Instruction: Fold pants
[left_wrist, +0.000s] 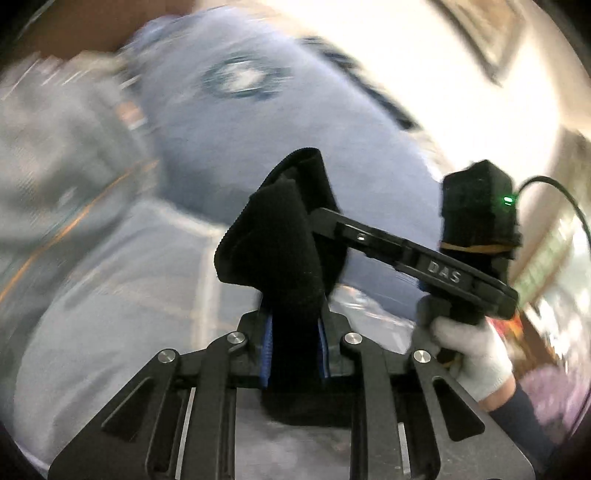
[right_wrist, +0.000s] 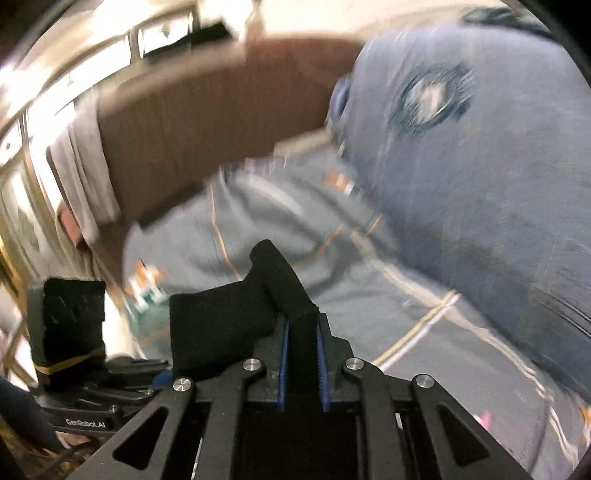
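My view takes in a blue-grey bedspread (right_wrist: 424, 280) with pale stripes beneath a blue pillow (left_wrist: 236, 122). I hold the black pants (left_wrist: 280, 240) lifted above it: left gripper (left_wrist: 293, 332) pinches one bunched fold, right gripper (right_wrist: 302, 354) pinches another, both pressed tight on cloth.

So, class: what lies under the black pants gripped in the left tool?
Under the black pants, a blue-grey bedspread with pale stripes shows, and a blue pillow lies behind. The fabric hides the bedspread directly beneath and the left tool tips; blur obscures finer detail.
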